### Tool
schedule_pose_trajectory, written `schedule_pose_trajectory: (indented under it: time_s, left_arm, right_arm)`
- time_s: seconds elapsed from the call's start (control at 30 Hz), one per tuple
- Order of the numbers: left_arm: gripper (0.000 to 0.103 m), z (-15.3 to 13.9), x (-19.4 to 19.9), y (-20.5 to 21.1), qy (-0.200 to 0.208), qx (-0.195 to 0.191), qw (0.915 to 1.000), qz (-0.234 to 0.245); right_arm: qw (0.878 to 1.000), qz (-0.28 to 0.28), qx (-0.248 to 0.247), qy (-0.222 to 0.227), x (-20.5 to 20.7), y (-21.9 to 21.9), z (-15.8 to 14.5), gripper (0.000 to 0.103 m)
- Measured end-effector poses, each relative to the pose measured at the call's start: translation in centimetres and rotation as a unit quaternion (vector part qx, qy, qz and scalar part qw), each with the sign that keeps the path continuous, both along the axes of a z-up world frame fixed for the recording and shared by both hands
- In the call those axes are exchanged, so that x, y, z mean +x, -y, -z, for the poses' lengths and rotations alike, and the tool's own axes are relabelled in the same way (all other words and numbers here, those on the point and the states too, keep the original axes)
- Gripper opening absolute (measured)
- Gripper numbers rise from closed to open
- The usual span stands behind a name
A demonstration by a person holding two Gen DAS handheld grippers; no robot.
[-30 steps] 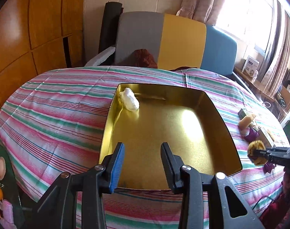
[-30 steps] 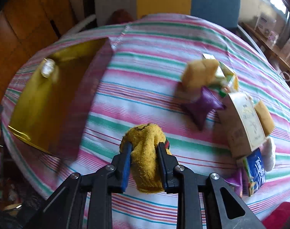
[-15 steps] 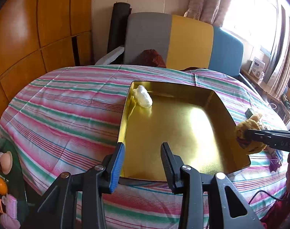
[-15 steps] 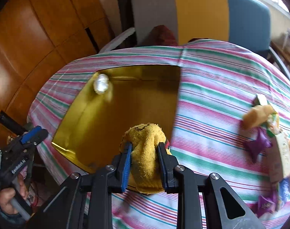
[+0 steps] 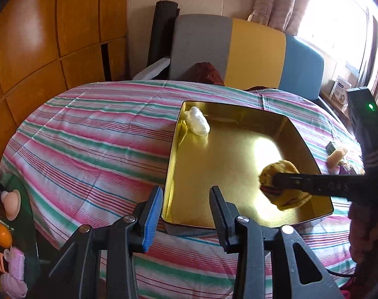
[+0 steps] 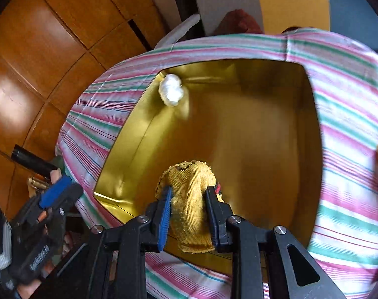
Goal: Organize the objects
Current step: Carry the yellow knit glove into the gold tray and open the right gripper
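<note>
Right claw (image 6: pixel 188 206) grips 1 yellow sock (image 6: pixel 189 199) | gold tray (image 6: pixel 311 129): 1 white bundle (image 6: pixel 171 92)

Yellow knitted sock (image 6: pixel 189 214) — bunched, held above the gold tray (image 6: pixel 311 149) — white wad (image 6: pixel 171 92) in its far-left corner

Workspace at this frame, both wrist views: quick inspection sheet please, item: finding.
Surface: round table under a striped tablecloth.
Job's things: gold tray on the cloth; white wrapped lump in its far left corner; yellow knitted sock held over the tray's near part.
Clutter: small items at the table's right edge, too small to identify; toys on a side surface at lower left.
Grippers: right tool shut on the sock; left tool empty, jaws apart, at the tray's near rim.
Cables: dark cable at lower right, behind the left tool.
Surroundings: wood panelling, grey, yellow and blue chair, curtained window.
</note>
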State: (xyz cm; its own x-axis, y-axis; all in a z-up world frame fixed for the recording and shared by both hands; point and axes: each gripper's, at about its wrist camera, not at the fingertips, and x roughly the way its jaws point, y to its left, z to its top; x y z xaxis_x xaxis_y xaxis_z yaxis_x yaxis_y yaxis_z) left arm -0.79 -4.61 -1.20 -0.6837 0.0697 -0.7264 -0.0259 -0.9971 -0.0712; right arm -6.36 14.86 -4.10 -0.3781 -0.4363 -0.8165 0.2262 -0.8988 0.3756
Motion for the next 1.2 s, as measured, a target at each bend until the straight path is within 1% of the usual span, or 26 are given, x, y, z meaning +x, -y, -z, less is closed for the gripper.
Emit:
schedule_pose_trajectory:
  time_s: [0.2, 0.4, 0.57, 0.6, 0.67, 0.77, 0.87, 1.0, 1.17, 1.2]
  left_arm:
    - [0.039, 0.7, -0.2, 0.7, 0.008, 0.002, 0.9999, -0.008]
    - [0.039, 1.2, -0.4, 1.6, 0.014, 0.006, 0.9998, -0.016]
    - [0.039, 1.9, -0.6, 2.6, 0.025, 0.014, 0.9992, -0.028]
    - [0.039, 2.0, -0.7, 2.8, 0.027, 0.016, 0.9991, -0.03]
    - [0.039, 2.1, -0.9, 3.2, 0.029, 0.021, 0.9988, -0.034]
    - [0.039, 2.2, -0.9, 3.5, 0.03, 0.024, 0.9985, -0.038]
    - [0.039, 2.3, -1.0, 3.8, 0.031, 0.026, 0.9983, -0.042]
    - [0.039, 2.6, -1.2, 4.0, 0.033, 0.026, 0.9981, -0.045]
    - [0.039, 2.4, -1.0, 3.6, 0.029, 0.021, 0.9985, -0.042]
    - [0.039, 2.2, -0.9, 3.4, 0.028, 0.02, 0.9986, -0.04]
  right_arm:
    - [1.0, 0.007, -0.01, 0.02, -2.1, 2.2, 0.9, 0.027]
    - [0.999, 0.03, -0.024, 0.033, -5.0, 4.1, 1.4, 0.027]
    - [0.996, 0.055, -0.048, 0.042, -7.8, 5.9, 1.5, 0.027]
    - [0.995, 0.063, -0.055, 0.046, -8.4, 6.3, 1.6, 0.028]
    - [0.992, 0.079, -0.073, 0.059, -9.8, 6.9, 2.0, 0.035]
    - [0.99, 0.083, -0.092, 0.073, -11.0, 7.9, 2.7, 0.036]
    - [0.989, 0.075, -0.107, 0.073, -11.3, 8.2, 2.7, 0.044]
    - [0.991, 0.061, -0.098, 0.063, -10.5, 7.6, 2.4, 0.044]
    - [0.996, 0.038, -0.067, 0.036, -8.8, 7.1, 1.5, 0.044]
    - [0.997, 0.035, -0.056, 0.028, -8.4, 6.8, 1.3, 0.047]
